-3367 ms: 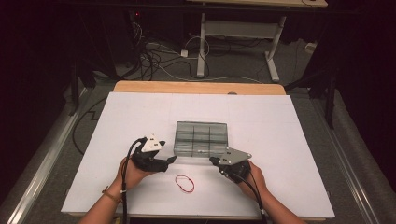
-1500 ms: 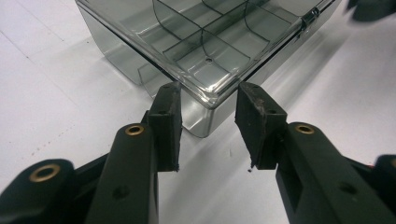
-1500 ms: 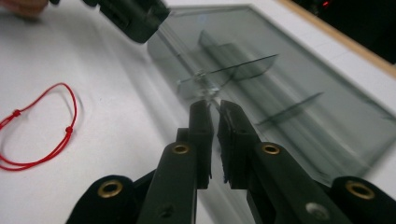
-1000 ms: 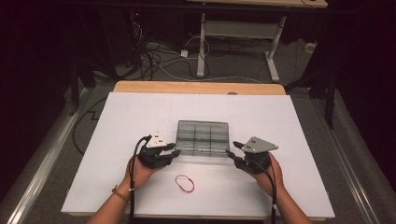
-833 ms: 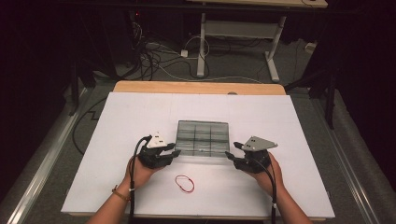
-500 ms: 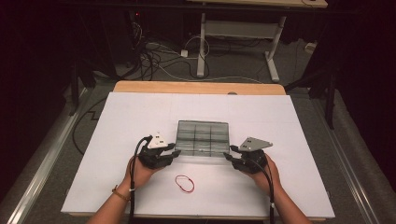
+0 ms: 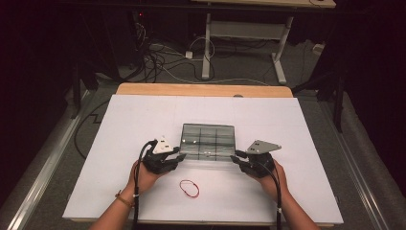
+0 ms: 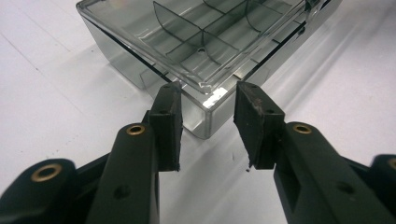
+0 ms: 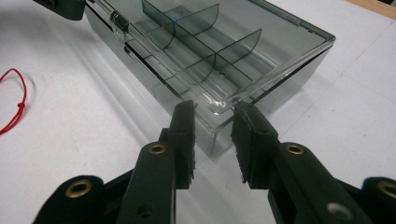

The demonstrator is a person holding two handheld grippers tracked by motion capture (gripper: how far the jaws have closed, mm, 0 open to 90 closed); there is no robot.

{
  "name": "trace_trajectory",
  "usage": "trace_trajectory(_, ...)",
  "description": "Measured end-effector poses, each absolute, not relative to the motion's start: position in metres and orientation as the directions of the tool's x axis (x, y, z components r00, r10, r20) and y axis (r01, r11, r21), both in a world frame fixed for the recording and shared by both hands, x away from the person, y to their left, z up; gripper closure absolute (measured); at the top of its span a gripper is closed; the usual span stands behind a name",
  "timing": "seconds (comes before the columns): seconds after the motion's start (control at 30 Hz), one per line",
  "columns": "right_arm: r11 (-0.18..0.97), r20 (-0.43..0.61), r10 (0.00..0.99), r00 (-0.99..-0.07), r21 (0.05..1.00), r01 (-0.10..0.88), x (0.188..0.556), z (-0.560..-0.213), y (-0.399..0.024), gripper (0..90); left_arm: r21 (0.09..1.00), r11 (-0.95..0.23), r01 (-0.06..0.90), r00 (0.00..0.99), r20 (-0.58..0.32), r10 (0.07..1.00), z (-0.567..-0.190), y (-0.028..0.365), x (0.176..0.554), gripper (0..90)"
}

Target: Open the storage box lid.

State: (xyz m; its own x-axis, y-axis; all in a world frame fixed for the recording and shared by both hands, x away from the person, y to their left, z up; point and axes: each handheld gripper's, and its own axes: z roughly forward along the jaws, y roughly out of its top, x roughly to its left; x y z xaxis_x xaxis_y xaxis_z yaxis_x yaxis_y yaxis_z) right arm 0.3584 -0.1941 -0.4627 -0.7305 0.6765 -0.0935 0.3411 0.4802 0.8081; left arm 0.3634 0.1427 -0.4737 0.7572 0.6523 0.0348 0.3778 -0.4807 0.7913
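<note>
White sheet (image 7: 143, 120) on table, cables on dark floor behind. Clear divided box (image 7: 207, 142) mid-sheet; left gripper (image 8: 208, 126) and right gripper (image 9: 212, 135), just closing, straddle its near corners, contact unclear. Right gripper view shows red band (image 9: 16, 105) beside box.

Right tongs (image 7: 238, 160) now in at the clear box's (image 7: 208, 140) near corner, jaws narrower.

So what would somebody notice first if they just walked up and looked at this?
Probably the see-through box with little compartments, closed, in the middle of the white table. The left tongs and the right tongs each straddle one of its near corners, and the right ones have just been closing. Then the eye jumps to the red string loop lying nearer the person, between the hands.
</note>
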Motion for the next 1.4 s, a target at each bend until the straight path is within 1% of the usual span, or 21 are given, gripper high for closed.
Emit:
trace_trajectory(0.07,0.492,-0.116,0.675,-0.729,0.807,0.327,0.358,-0.463,-0.193,70.3,0.789,-0.489,0.372,0.759,0.045,0.65,-0.474,0.142,0.363,60.7)
trace_trajectory(0.2,0.498,-0.118,0.667,-0.735,0.805,0.322,0.357,-0.461,-0.194,69.9,0.794,-0.489,0.36,0.764,0.049,0.643,-0.472,0.143,0.363,61.3)
trace_trajectory(0.3,0.492,-0.125,0.66,-0.74,0.818,0.3,0.354,-0.455,-0.197,76.0,0.799,-0.495,0.341,0.769,0.067,0.636,-0.47,0.142,0.36,61.6)
trace_trajectory(0.33,0.497,-0.131,0.652,-0.747,0.818,0.29,0.353,-0.454,-0.197,77.4,0.803,-0.495,0.332,0.769,0.074,0.635,-0.469,0.142,0.359,63.7)
trace_trajectory(0.4,0.52,-0.152,0.641,-0.752,0.807,0.279,0.352,-0.451,-0.197,82.6,0.818,-0.48,0.319,0.767,0.075,0.637,-0.467,0.145,0.358,70.8)
trace_trajectory(0.43,0.518,-0.148,0.636,-0.757,0.81,0.276,0.352,-0.451,-0.198,85.5,0.819,-0.477,0.319,0.763,0.076,0.642,-0.466,0.145,0.358,72.9)
trace_trajectory(0.57,0.521,-0.16,0.632,-0.758,0.812,0.264,0.351,-0.451,-0.196,88.3,0.827,-0.467,0.313,0.756,0.081,0.65,-0.467,0.145,0.36,78.2)
trace_trajectory(0.6,0.523,-0.171,0.638,-0.751,0.812,0.259,0.35,-0.45,-0.195,84.8,0.83,-0.465,0.309,0.759,0.08,0.647,-0.467,0.144,0.36,78.3)
trace_trajectory(0.63,0.524,-0.194,0.651,-0.734,0.814,0.249,0.349,-0.451,-0.194,75.4,0.831,-0.466,0.304,0.761,0.083,0.644,-0.466,0.143,0.36,78.3)
trace_trajectory(0.67,0.527,-0.222,0.664,-0.714,0.816,0.237,0.348,-0.451,-0.194,68.5,0.831,-0.471,0.297,0.761,0.092,0.643,-0.466,0.143,0.36,78.2)
trace_trajectory(0.7,0.539,-0.258,0.671,-0.695,0.814,0.218,0.348,-0.452,-0.194,66.0,0.828,-0.476,0.295,0.76,0.098,0.642,-0.466,0.142,0.36,78.2)
trace_trajectory(0.73,0.537,-0.27,0.687,-0.674,0.814,0.221,0.348,-0.454,-0.194,63.7,0.827,-0.479,0.296,0.762,0.098,0.64,-0.466,0.142,0.36,78.1)
trace_trajectory(0.77,0.522,-0.265,0.702,-0.66,0.823,0.225,0.35,-0.455,-0.195,54.9,0.825,-0.482,0.295,0.762,0.102,0.64,-0.466,0.142,0.36,78.1)
trace_trajectory(0.8,0.504,-0.256,0.719,-0.646,0.832,0.231,0.351,-0.457,-0.196,52.5,0.824,-0.485,0.291,0.761,0.108,0.64,-0.467,0.142,0.359,78.1)
trace_trajectory(0.83,0.499,-0.259,0.723,-0.641,0.837,0.225,0.353,-0.458,-0.197,53.4,0.825,-0.486,0.289,0.761,0.11,0.639,-0.466,0.142,0.359,78.1)
trace_trajectory(0.93,0.5,-0.285,0.725,-0.627,0.844,0.193,0.355,-0.461,-0.198,52.1,0.828,-0.486,0.279,0.758,0.121,0.641,-0.465,0.142,0.359,78.1)
trace_trajectory(1.0,0.512,-0.322,0.724,-0.609,0.844,0.163,0.355,-0.464,-0.196,50.9,0.829,-0.486,0.278,0.757,0.122,0.641,-0.465,0.142,0.359,78.1)
trace_trajectory(1.07,0.513,-0.33,0.723,-0.607,0.845,0.151,0.357,-0.467,-0.195,54.7,0.825,-0.492,0.279,0.759,0.124,0.64,-0.465,0.141,0.36,78.1)
trace_trajectory(1.13,0.512,-0.337,0.717,-0.61,0.849,0.132,0.358,-0.468,-0.194,55.3,0.824,-0.493,0.279,0.759,0.125,0.639,-0.465,0.141,0.36,78.1)
trace_trajectory(1.23,0.521,-0.371,0.705,-0.604,0.849,0.086,0.355,-0.466,-0.192,62.7,0.83,-0.485,0.275,0.757,0.124,0.641,-0.464,0.142,0.36,78.0)
trace_trajectory(1.4,0.551,-0.433,0.678,-0.594,0.834,0.02,0.354,-0.462,-0.187,68.5,0.826,-0.494,0.272,0.751,0.139,0.646,-0.464,0.143,0.359,77.7)
